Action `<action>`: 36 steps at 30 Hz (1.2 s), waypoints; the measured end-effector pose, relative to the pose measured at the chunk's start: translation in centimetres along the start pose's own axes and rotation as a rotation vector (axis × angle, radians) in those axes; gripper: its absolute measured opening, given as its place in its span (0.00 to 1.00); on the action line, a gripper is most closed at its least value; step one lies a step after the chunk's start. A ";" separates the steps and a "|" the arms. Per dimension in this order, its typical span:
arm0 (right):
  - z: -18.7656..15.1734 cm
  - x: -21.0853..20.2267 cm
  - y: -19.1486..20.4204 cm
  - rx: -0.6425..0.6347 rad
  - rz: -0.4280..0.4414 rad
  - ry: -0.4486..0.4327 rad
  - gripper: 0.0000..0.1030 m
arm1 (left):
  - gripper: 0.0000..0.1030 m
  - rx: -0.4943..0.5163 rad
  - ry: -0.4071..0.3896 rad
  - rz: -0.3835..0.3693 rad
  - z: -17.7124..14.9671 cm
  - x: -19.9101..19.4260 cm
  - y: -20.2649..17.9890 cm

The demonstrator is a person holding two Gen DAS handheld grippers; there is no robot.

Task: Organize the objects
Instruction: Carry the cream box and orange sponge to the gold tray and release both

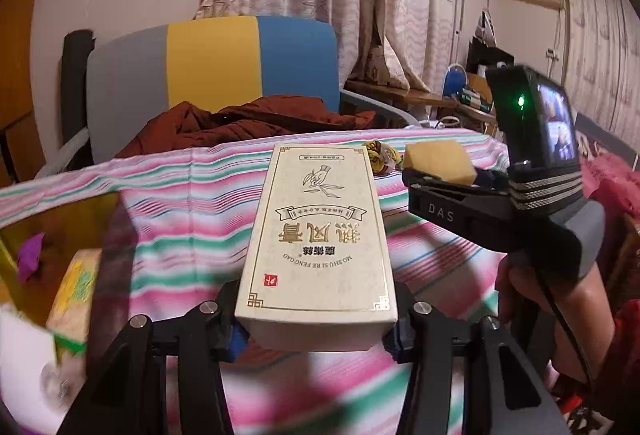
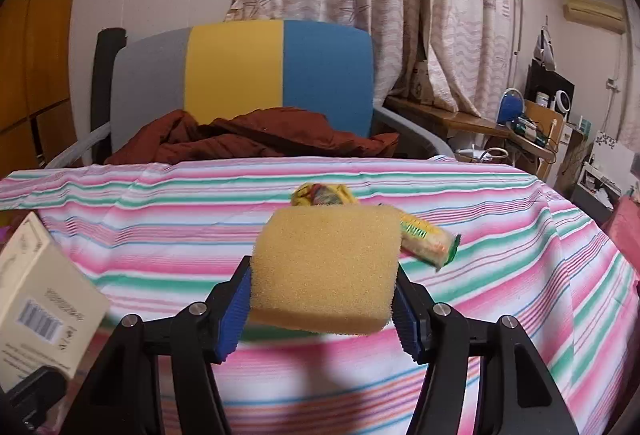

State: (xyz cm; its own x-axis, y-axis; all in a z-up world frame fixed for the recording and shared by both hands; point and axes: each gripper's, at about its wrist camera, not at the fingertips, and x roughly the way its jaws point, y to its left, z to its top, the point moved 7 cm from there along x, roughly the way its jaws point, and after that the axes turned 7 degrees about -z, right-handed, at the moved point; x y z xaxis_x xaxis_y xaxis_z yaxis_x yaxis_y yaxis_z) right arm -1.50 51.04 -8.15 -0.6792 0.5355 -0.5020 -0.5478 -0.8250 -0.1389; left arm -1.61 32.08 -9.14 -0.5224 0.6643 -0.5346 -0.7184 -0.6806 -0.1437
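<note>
Carrying loads clear of the striped cloth (image 2: 160, 235), the left gripper (image 1: 316, 339) clamps a cream box (image 1: 316, 235) and the right gripper (image 2: 324, 311) a sponge (image 2: 326, 267); level, steady carriage looks wisest.

Striped cloth (image 2: 160, 235) mostly open; snack packets (image 2: 428, 239) ahead, bin (image 1: 48, 235) at left.

A: How many boxes are counted?
B: One cream printed box (image 1: 316, 235).
A: Sponges?
B: One yellow sponge (image 2: 326, 271).
A: Wrapped items on the striped surface (image 2: 500, 219)?
B: Two are seen: one crumpled yellow packet (image 2: 322, 193) and one long snack packet (image 2: 430, 243).
A: Furniture?
B: One chair (image 2: 240, 71), with one red-brown garment (image 2: 256, 135) on it.
A: Hand-held grippers?
B: Two are counted: left gripper (image 1: 316, 331), right gripper (image 2: 324, 319).
</note>
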 end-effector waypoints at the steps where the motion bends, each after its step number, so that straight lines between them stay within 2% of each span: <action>1: -0.2 -0.3 0.2 -0.001 0.010 0.010 0.61 | 0.50 -0.019 -0.006 -0.004 -0.1 -0.9 0.4; 8: -0.5 -3.7 4.1 0.050 0.156 0.046 0.61 | 0.50 -0.143 -0.076 -0.004 1.6 -6.6 4.6; 15: 1.3 -8.4 11.9 0.003 0.363 0.014 0.61 | 0.50 -0.251 -0.061 0.023 2.1 -9.2 11.2; 18: 1.9 -9.9 15.5 -0.038 0.434 0.013 0.61 | 0.50 -0.289 -0.041 0.051 2.2 -9.7 14.8; 22: 2.2 -11.2 19.5 -0.064 0.514 0.035 0.61 | 0.50 -0.405 -0.010 0.067 1.5 -10.1 20.1; 24: 2.1 -11.7 21.6 -0.081 0.553 0.056 0.61 | 0.50 -0.453 0.032 0.046 1.1 -9.6 22.2; 28: 1.4 -12.4 25.2 -0.117 0.600 0.093 0.61 | 0.50 -0.474 0.089 0.045 0.2 -9.0 24.4; 34: -0.2 -12.9 28.7 -0.156 0.671 0.175 0.65 | 0.50 -0.471 0.181 0.106 -1.6 -7.8 27.0; 35: -0.5 -13.0 29.0 -0.163 0.677 0.184 0.68 | 0.50 -0.470 0.202 0.111 -1.9 -7.5 27.2; 36: -0.8 -13.0 29.2 -0.170 0.677 0.192 0.76 | 0.50 -0.466 0.218 0.129 -2.2 -7.2 27.4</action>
State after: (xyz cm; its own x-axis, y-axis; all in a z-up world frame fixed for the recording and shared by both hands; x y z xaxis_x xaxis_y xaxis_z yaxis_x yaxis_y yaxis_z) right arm -8.33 19.82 -6.35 -0.7360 -0.1316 -0.6640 0.0573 -0.9895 0.1326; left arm -16.54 8.00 -11.05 -0.4502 0.5200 -0.7259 -0.3480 -0.8508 -0.3937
